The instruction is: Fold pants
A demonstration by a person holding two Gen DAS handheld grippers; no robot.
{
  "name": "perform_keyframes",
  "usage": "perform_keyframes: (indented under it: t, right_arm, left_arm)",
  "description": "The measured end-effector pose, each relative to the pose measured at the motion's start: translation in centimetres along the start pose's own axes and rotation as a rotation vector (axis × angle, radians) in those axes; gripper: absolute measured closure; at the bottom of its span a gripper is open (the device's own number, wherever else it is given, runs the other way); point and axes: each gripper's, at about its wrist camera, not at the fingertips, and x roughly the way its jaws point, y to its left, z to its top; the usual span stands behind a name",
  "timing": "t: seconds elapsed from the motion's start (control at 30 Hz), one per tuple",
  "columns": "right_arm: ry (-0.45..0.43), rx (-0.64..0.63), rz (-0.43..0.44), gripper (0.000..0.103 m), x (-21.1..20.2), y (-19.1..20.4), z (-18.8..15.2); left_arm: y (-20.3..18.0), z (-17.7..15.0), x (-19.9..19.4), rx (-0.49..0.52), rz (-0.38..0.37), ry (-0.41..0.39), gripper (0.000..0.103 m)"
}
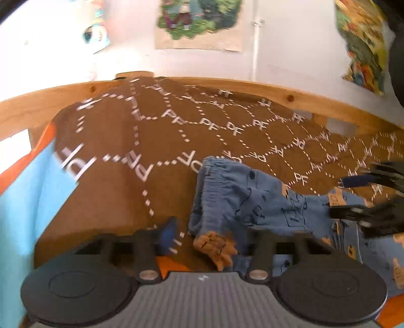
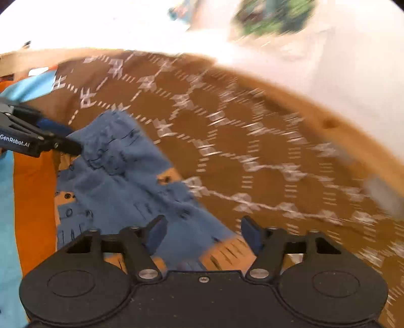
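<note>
**Bed, one moment, both wrist views**

- Brown blanket (image 1: 131, 141): white dashed hexagons and "PF" letters, spread over the bed. It is the landmark for every entry below.
- Pants (image 1: 252, 199): blue, printed with dark line drawings and tan patches. They lie crumpled on the near part of the blanket. The gathered waistband stands up towards the blanket's middle, and a tan cuff (image 1: 214, 248) hangs at its near edge.
- Left gripper (image 1: 210, 234): at the near edge of the blanket. Its jaws stand apart with the tan cuff and blue cloth between them. The one visible blue pad (image 1: 168, 232) is clear of the fabric. In the right wrist view its tips meet the waistband end of the pants.
- Right gripper (image 2: 204, 234): over the blanket's near edge, jaws apart, with a pant leg and a tan striped patch lying between them. No pinch is visible. This view is motion-blurred.
- Wooden bed rail (image 1: 252, 88): runs along the far side of the blanket.
- Orange sheet (image 2: 35, 201) and light blue cloth (image 1: 25, 201): just beside the blanket's left edge.
- Posters (image 1: 199, 22): on the white wall beyond the blanket, too blurred to read.
</note>
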Motion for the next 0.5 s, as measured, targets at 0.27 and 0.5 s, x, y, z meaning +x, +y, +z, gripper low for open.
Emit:
perform_keyframes:
  t: [0.27, 0.5]
  right_arm:
    - [0.073, 0.059, -0.014, 0.058, 6.4, -1.4, 1.5]
    - [-0.050, 0.139, 0.098, 0.061, 2.3, -2.1, 3.0]
  left_arm:
    - [-0.9, 1.1, 2.3, 0.117, 0.037, 0.007, 0.075]
    - [0.9, 0.1, -0.3, -0.051, -0.036, -0.052, 0.050]
